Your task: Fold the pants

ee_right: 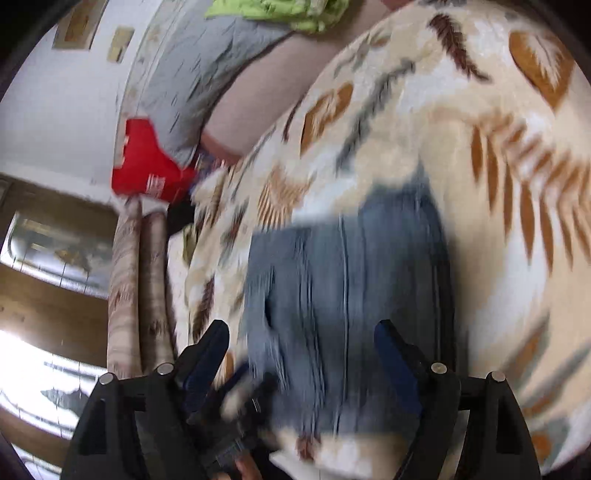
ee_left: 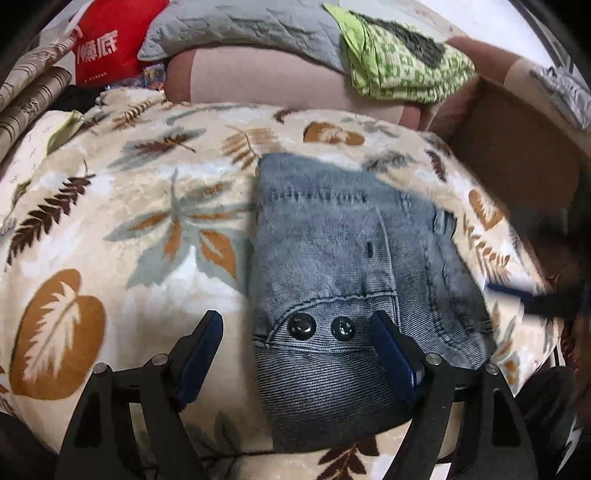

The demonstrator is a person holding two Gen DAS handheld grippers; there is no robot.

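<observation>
The blue denim pants (ee_left: 332, 258) lie folded into a compact rectangle on a cream blanket with a leaf pattern (ee_left: 110, 206). Two dark snap buttons (ee_left: 301, 326) show near their front edge. My left gripper (ee_left: 295, 319) hovers open over that edge; one finger is above the denim, the other above the blanket, and nothing is pinched. In the right wrist view, which is blurred, the pants (ee_right: 343, 277) lie under my right gripper (ee_right: 302, 326), which is open and holds nothing. The right gripper also shows as a dark blur (ee_left: 535, 295) at the pants' right side.
Behind the blanket are a pink mattress sheet (ee_left: 277, 81), a grey quilted pillow (ee_left: 236, 33), a green patterned cloth (ee_left: 399, 66) and a red bag (ee_left: 107, 48). A brown cardboard box (ee_left: 517, 147) stands at the right. Rolled patterned paper (ee_left: 33, 92) lies at the left.
</observation>
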